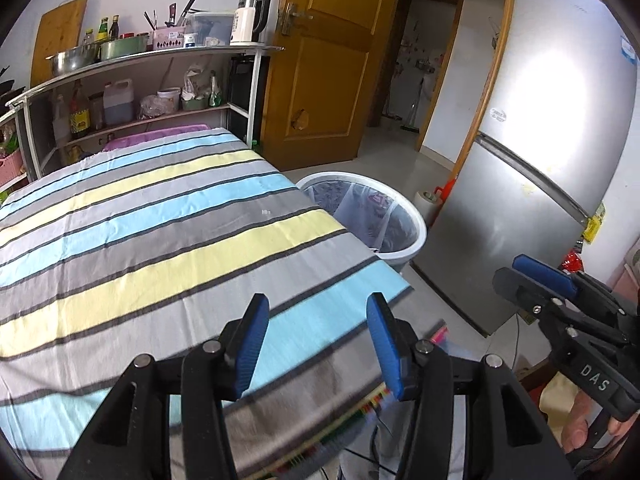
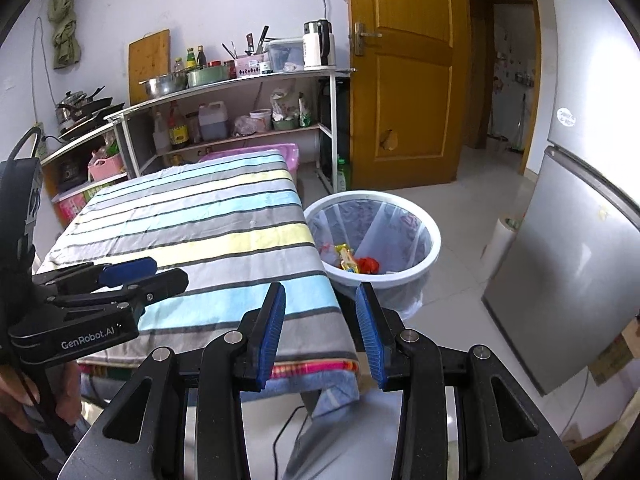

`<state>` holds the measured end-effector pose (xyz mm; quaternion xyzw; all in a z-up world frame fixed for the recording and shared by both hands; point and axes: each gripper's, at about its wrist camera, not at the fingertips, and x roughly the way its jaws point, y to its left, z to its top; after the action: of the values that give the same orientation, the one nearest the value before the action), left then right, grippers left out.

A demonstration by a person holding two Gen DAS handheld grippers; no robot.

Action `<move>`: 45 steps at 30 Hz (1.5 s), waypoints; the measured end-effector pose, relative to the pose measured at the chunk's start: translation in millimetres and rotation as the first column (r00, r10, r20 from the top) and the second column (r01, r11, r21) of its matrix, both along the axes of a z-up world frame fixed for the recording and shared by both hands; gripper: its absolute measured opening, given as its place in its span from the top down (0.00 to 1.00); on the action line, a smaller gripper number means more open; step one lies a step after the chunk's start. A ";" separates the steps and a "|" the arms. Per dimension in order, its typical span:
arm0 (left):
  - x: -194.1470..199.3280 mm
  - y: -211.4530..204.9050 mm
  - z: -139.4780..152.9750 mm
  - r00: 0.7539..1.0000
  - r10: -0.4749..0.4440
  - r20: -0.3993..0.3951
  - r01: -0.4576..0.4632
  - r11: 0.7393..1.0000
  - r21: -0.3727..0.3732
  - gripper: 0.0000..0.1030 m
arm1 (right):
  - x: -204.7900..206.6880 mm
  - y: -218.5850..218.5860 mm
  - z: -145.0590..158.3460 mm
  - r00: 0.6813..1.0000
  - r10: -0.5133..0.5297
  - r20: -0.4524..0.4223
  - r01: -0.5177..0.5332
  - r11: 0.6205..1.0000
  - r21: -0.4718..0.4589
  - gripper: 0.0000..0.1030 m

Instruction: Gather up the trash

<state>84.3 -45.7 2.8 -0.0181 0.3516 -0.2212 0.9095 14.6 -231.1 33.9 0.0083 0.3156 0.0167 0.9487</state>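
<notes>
Nearest in the left wrist view: left gripper (image 1: pixel 318 344), two blue pads (image 1: pixel 252 346) standing apart, nothing between them. Under and ahead of it, one table with striped cloth (image 1: pixel 160 216), stripes in grey, blue and yellow; one tiny white speck (image 1: pixel 265 212) on the cloth, too small to tell what. At the far right corner of the table, one white bin (image 1: pixel 416 236) on the floor, lined with a thin clear bag; inside of it not visible from this angle. Right of the bin, one silver fridge (image 1: pixel 540 152) with two doors. At the right edge, right gripper (image 1: pixel 536 276), seen from the side, so cannot tell the gap here; fingers of one hand (image 1: pixel 580 424) below it. Behind the table, one shelf unit (image 1: pixel 136 80) with bottles, bowls and one white kettle (image 1: pixel 250 20); beside it, one brown door (image 1: pixel 324 60).

Nearest in the right wrist view: right gripper (image 2: pixel 320 330), two blue pads (image 2: pixel 272 328) apart, holding nothing, above the near corner of the striped cloth (image 2: pixel 208 216). At left, left gripper (image 2: pixel 132 276), side-on, empty. Beyond the table corner, white bin (image 2: pixel 432 248), and the trash (image 2: pixel 356 262) lying at its bottom: several wrappers, red, yellow and orange, exact number not clear. Fridge (image 2: pixel 568 260) at right, door (image 2: pixel 404 80) behind, shelf unit (image 2: pixel 240 92) with kettle (image 2: pixel 318 46) at the back.
</notes>
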 end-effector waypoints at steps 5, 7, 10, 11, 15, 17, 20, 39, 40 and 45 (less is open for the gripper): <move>-20.0 -0.6 3.4 1.000 0.000 0.017 0.000 1.000 0.006 0.45 | -13.1 3.2 -1.1 1.000 0.003 -0.001 -0.003 1.000 0.000 0.63; -23.7 -0.5 3.5 1.000 -0.002 0.018 0.002 1.000 0.007 0.44 | -16.2 2.4 -2.3 1.000 -0.001 -0.004 0.001 1.000 0.002 0.63; -25.9 -1.9 2.5 1.000 0.002 0.019 -0.003 1.000 0.018 0.44 | -17.5 -0.8 -3.1 1.000 -0.007 -0.005 0.007 1.000 0.008 0.63; -26.1 -2.4 2.3 1.000 0.002 0.018 -0.003 1.000 0.018 0.44 | -16.7 -1.2 -2.2 1.000 -0.009 -0.004 0.009 1.000 0.008 0.63; -25.3 -3.1 2.2 1.000 0.002 0.020 -0.003 1.000 0.016 0.44 | -16.8 -3.8 -1.7 1.000 -0.015 0.000 0.015 1.000 0.008 0.63; -24.7 -3.5 2.0 1.000 0.002 0.019 -0.002 1.000 0.013 0.44 | -16.6 -4.1 -1.7 1.000 -0.017 0.001 0.017 1.000 0.008 0.63; -25.0 -3.2 1.9 1.000 0.003 0.019 -0.004 1.000 0.014 0.44 | -16.2 -3.9 -1.4 1.000 -0.017 0.003 0.017 1.000 0.009 0.63; -26.6 -3.1 3.0 0.999 0.015 0.033 -0.015 1.000 0.026 0.44 | -16.9 -3.7 -1.5 1.000 -0.017 -0.003 0.017 1.000 0.009 0.63; -26.7 -2.9 3.2 0.999 0.016 0.033 -0.017 1.000 0.026 0.44 | -16.6 -3.7 -1.4 1.000 -0.016 -0.003 0.016 1.000 0.009 0.63; -27.3 -3.1 3.5 0.999 0.017 0.035 -0.018 0.999 0.027 0.44 | -16.7 -2.2 -0.7 1.000 -0.014 0.000 0.014 1.000 0.010 0.63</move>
<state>57.0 -48.8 6.3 -0.0047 0.3387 -0.2088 0.9174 -2.1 -233.3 33.2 0.0153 0.3156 0.0114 0.9487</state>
